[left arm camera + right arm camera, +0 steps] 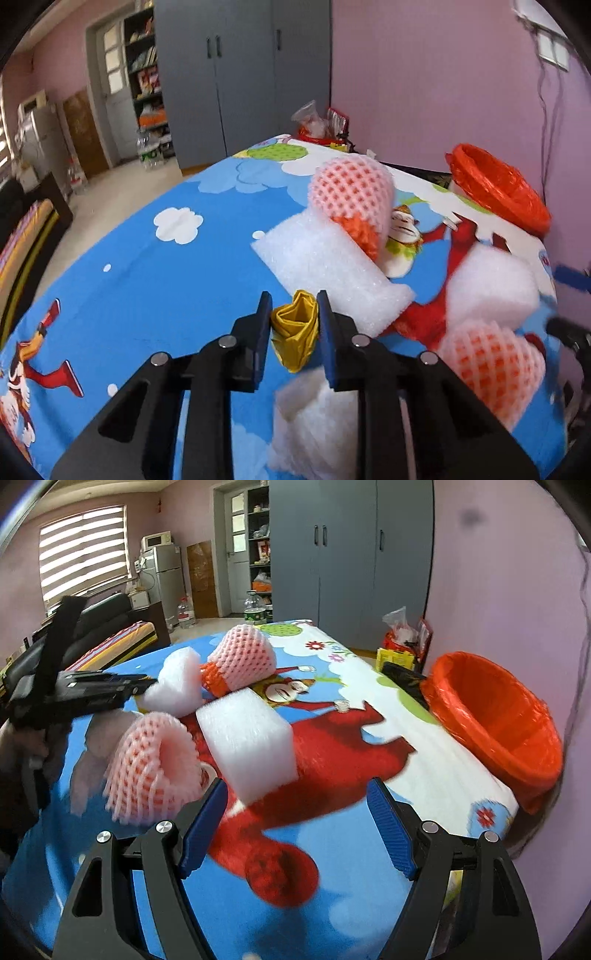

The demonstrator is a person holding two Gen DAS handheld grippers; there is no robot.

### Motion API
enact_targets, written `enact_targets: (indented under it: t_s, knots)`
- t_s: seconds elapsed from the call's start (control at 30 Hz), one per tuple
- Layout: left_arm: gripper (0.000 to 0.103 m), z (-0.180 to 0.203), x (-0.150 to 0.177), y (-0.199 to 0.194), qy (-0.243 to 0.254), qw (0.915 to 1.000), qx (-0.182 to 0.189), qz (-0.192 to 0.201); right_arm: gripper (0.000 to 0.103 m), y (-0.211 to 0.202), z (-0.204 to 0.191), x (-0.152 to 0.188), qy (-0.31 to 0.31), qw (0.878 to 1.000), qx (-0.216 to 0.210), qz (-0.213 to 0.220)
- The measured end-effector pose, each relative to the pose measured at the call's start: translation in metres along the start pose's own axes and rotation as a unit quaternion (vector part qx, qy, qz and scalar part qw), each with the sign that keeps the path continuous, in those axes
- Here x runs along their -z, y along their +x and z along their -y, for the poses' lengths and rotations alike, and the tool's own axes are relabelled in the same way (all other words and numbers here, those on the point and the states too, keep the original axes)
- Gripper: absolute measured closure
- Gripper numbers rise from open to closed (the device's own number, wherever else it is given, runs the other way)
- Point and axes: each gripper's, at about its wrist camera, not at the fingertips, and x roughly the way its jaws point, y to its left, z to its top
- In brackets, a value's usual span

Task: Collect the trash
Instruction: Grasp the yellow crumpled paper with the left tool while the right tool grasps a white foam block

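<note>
The left gripper [293, 325] pinches a crumpled yellow wrapper [295, 334] above the bench [147, 258], well short of the orange-lined bin [495, 723] at the far right edge. The thin wrapper could slip free on the way over the foam blocks [247, 742]. The right gripper [297, 827] hangs wide open, empty.

Both grippers: black plastic linkage arms, silver round pivot screws, blue ribbed fingers [391, 830].

The left tool [294, 325] is pinching a yellow wrapper [295, 332] between its fingers. The right tool [297, 827] is gaping wide, holding nothing.
</note>
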Motion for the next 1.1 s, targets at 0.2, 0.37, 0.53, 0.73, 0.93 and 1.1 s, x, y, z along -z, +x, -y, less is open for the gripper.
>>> enact_targets:
  t_s: [0.2,0.37,0.53,0.73,0.93,1.1]
  knots:
    - [0.080,-0.002,0.017,-0.037,-0.026,0.9988,-0.021,0.036,0.029,0.030,-0.014,-0.012,-0.024,1.000,-0.013,-0.008]
    - [0.079,-0.007,0.037,-0.059,-0.044,0.9977,-0.033,0.040,0.033,0.039,-0.018,-0.018,-0.025,0.999,-0.032,-0.010]
    - [0.079,-0.008,0.054,-0.074,-0.060,0.9962,-0.047,0.043,0.051,0.024,-0.022,-0.010,-0.026,0.999,-0.043,0.007]
    - [0.079,-0.004,0.064,-0.103,-0.065,0.9928,-0.070,0.073,0.052,-0.007,-0.009,-0.002,0.005,0.999,-0.029,0.029]
    - [0.079,0.000,0.066,-0.132,-0.063,0.9895,-0.088,0.096,0.052,-0.033,-0.001,0.010,0.016,0.999,-0.025,0.040]
    - [0.079,0.008,0.069,-0.149,-0.056,0.9896,-0.088,0.099,0.052,-0.049,0.000,0.017,0.017,0.998,-0.026,0.048]
